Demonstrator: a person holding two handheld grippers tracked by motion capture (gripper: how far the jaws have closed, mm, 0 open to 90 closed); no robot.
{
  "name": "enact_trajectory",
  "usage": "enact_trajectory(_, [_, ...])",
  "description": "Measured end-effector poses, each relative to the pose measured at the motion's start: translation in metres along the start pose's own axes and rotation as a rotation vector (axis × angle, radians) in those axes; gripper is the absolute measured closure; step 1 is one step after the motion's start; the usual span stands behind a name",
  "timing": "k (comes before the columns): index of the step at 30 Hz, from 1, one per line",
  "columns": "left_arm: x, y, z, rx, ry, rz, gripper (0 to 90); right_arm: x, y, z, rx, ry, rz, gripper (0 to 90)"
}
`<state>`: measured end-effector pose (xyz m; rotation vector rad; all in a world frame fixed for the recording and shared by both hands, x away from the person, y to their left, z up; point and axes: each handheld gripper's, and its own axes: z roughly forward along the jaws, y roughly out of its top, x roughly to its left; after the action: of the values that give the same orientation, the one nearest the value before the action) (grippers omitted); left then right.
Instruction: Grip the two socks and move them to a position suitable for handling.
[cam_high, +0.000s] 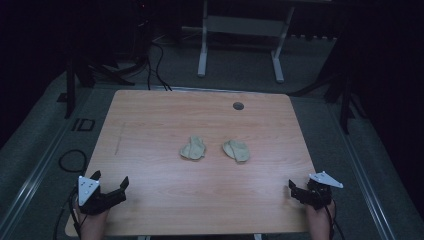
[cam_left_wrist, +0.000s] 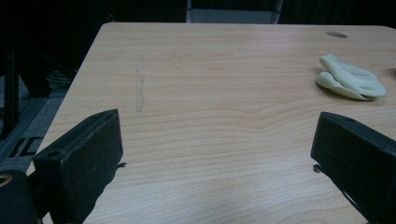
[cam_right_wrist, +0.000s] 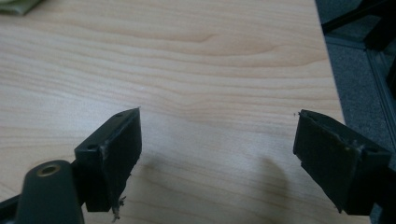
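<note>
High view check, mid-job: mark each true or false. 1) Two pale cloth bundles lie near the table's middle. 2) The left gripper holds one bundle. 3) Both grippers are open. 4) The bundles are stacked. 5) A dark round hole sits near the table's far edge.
1) True: left bundle and right bundle lie mid-table.
2) False: the left gripper is empty, at the near left corner.
3) True: the right gripper is open too.
4) False: they lie side by side, apart.
5) True: hole.

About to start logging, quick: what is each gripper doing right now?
Left gripper: open, fingers apart, holding nothing.
Right gripper: open, holding nothing.
</note>
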<state>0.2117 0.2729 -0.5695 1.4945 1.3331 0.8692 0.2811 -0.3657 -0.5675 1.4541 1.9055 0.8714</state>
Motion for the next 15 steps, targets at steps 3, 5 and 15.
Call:
enact_trajectory(3, [0.0000, 0.0003, -0.0007, 0.003, 0.000, -0.004, 2.4, 0.0015, 0.0005, 0.0013, 0.020, -0.008, -0.010, 15.5])
enact_trajectory(5, [-0.0001, 0.0006, -0.0006, 0.003, -0.005, -0.001, 2.5, 0.0013, 0.0005, 0.0013, 0.021, -0.003, -0.004, 15.5])
enact_trajectory(15, [-0.0096, 0.0014, 0.0014, 0.002, -0.048, 0.033, 2.5, 0.0044, 0.0048, 0.0047, 0.034, 0.045, -0.005, 15.4])
